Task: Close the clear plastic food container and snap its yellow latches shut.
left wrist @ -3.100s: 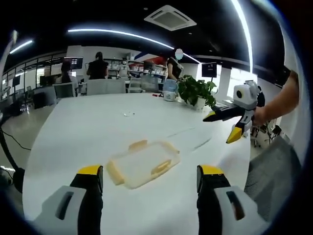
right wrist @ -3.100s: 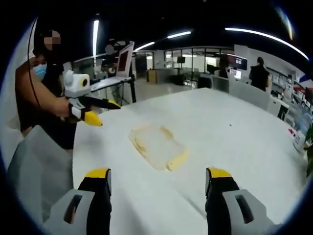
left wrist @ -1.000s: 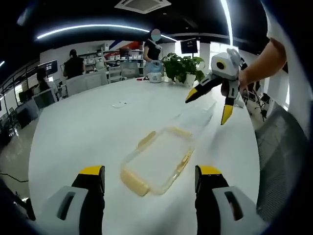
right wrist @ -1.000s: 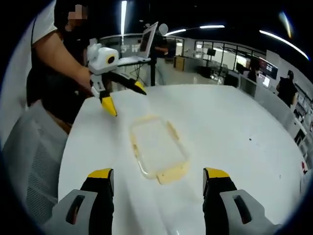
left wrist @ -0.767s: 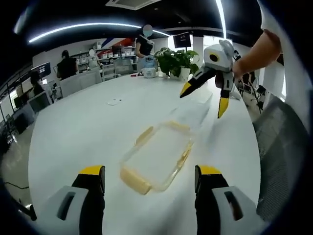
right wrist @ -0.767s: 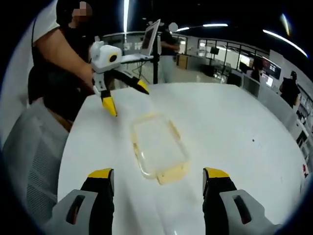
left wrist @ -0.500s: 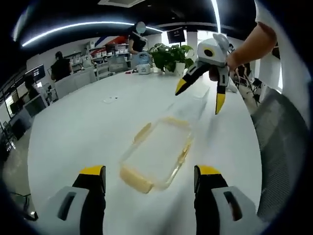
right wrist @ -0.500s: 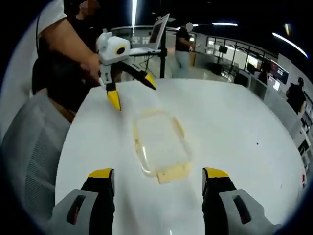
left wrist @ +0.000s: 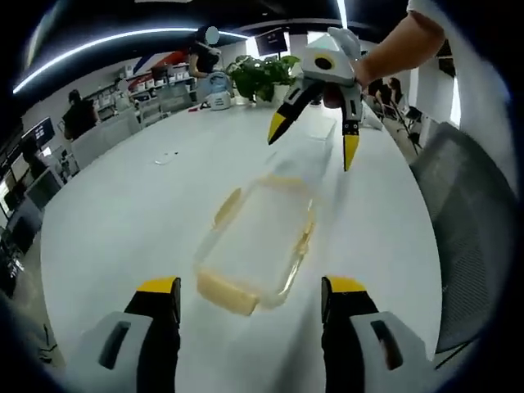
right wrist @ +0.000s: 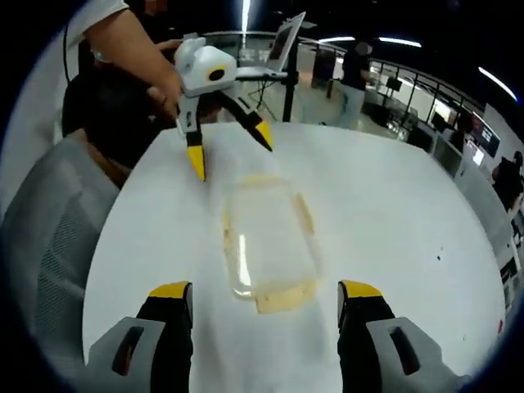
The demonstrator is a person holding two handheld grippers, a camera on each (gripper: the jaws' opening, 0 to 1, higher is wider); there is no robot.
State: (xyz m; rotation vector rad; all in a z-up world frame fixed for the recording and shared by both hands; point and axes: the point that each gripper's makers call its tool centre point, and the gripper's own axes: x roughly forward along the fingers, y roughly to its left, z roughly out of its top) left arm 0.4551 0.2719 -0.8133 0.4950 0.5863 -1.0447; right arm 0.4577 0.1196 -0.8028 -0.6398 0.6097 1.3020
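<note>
A clear plastic food container [left wrist: 258,241] with yellow latches lies flat on the white table [left wrist: 123,213], lid on it. My left gripper [left wrist: 250,299] hangs open just short of its near end, jaws wide apart with nothing between them. Beyond its far end my right gripper [left wrist: 313,137] hovers open above the table. In the right gripper view the same container [right wrist: 268,241] lies lengthwise ahead, one yellow latch [right wrist: 283,298] at the near end. There my right gripper [right wrist: 264,304] stands open, and my left gripper [right wrist: 229,147] shows open past the far end.
A grey mesh chair [left wrist: 463,229] stands at the table's edge beside the person's arm [left wrist: 401,41]. A potted plant [left wrist: 258,78] and a kettle-like jug [left wrist: 217,86] sit at the far end. People stand in the office behind. A laptop on a stand [right wrist: 282,53] is beyond the table.
Both views have closed in on the container and swung round it. The two grippers now face each other along its length, both still open.
</note>
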